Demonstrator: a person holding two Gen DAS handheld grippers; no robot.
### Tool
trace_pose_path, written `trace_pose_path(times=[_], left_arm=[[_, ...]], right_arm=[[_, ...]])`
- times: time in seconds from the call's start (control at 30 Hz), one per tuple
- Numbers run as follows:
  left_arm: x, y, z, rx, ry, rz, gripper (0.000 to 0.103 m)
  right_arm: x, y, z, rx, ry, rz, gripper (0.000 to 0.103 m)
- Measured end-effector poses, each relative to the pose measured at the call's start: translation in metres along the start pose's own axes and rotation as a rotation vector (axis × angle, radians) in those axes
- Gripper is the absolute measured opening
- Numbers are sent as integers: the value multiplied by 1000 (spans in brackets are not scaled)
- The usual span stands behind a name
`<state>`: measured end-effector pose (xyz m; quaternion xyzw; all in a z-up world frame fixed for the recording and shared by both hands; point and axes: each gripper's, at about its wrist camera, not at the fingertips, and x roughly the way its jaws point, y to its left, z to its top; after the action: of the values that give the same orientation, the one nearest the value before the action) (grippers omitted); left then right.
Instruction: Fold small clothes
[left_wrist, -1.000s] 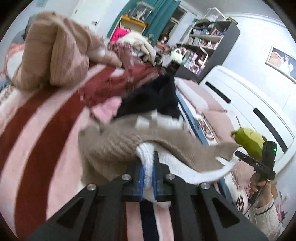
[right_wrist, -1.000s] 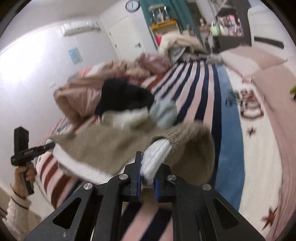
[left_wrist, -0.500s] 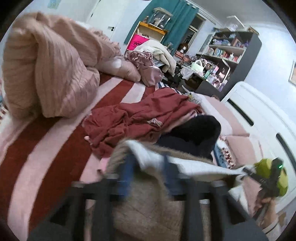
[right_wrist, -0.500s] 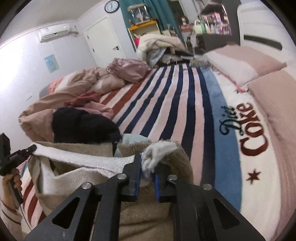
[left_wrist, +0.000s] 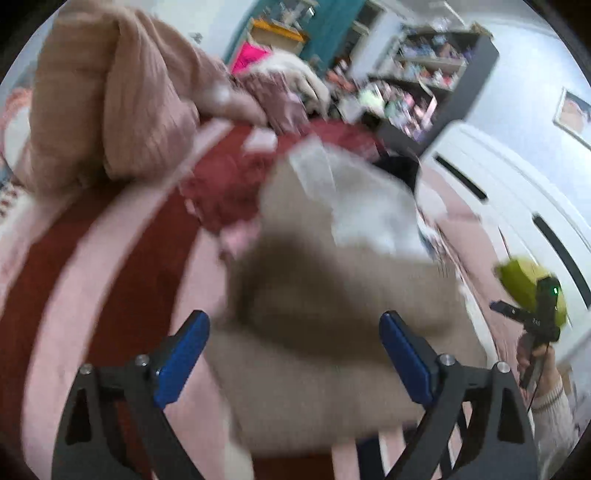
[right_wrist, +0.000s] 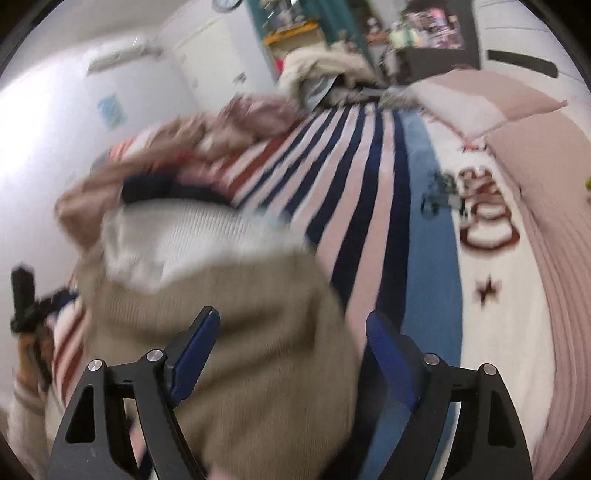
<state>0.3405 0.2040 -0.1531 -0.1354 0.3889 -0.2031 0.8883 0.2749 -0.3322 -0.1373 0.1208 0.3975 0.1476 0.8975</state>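
Observation:
A small beige knit garment with a white ribbed band (left_wrist: 332, 295) lies on the striped bedspread, blurred, just ahead of both grippers; it also shows in the right wrist view (right_wrist: 229, 314). My left gripper (left_wrist: 291, 332) is open, its blue pads wide apart on either side of the garment's near edge. My right gripper (right_wrist: 291, 328) is open too, with the garment lying between and under its fingers. The right gripper also shows in the left wrist view (left_wrist: 535, 317), held in a hand at the right.
A red garment (left_wrist: 229, 173) and a black garment (left_wrist: 399, 166) lie behind the beige one. A bunched pink blanket (left_wrist: 110, 103) rises at the left. Pillows (right_wrist: 480, 99) and a white headboard (left_wrist: 517, 192) stand on the right. The striped bedspread (right_wrist: 354, 192) runs toward cluttered shelves.
Both grippers have opened and let go of the beige garment, which has dropped onto the bedspread. Both cameras are moving and the frames are blurred.

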Motion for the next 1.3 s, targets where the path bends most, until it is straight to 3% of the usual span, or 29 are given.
trace_pose_path(times=[0.17, 0.3, 0.37, 0.4, 0.47, 0.5, 0.57, 0.7, 0.83, 1.07, 1.1, 1.13, 1.17, 1.2, 1.23, 1.3], left_arm=[[17, -4, -41, -9, 92, -7, 91], [20, -8, -52, -25, 74, -13, 74], [20, -7, -51, -40, 63, -10, 61], [18, -6, -50, -47, 53, -1, 49], [14, -5, -50, -52, 35, -8, 31], [11, -5, -50, -49, 27, -5, 21], [0, -6, -51, -32, -1, 3, 16], [-25, -18, -62, 37, -40, -3, 14], [-48, -16, -81, 35, -54, -51, 10], [-54, 5, -103, -11, -3, -32, 12], [-54, 9, -103, -32, 1, -62, 24], [-54, 10, -104, -45, 3, -87, 50], [-54, 10, -105, -57, 4, -111, 65], [-54, 8, -106, -57, 4, -114, 83], [-52, 4, -108, -50, 10, -115, 84], [-42, -2, -111, -56, 55, -149, 84]], right_arm=[[10, -4, -58, 15, 125, 17, 79], [14, 0, -76, 13, 112, 87, 71], [14, 9, -76, -13, 87, 71, 62], [13, 12, -74, -25, 70, 57, 57], [9, 18, -70, -46, 30, 16, 30], [4, 21, -69, -59, 4, -6, 22], [-4, 22, -67, -76, -36, -23, 9], [-23, 24, -71, -89, -75, 15, 7], [-34, 20, -84, -80, -72, 36, 5], [-33, 3, -96, -22, -14, 34, 7], [-31, 3, -97, -8, 10, 57, 8], [-30, 4, -99, 2, 24, 76, 17], [-29, 8, -101, 5, 36, 96, 39], [-27, 12, -104, 2, 44, 102, 51], [-23, 18, -106, -1, 54, 110, 64], [-11, 23, -109, 31, 87, 149, 65]])
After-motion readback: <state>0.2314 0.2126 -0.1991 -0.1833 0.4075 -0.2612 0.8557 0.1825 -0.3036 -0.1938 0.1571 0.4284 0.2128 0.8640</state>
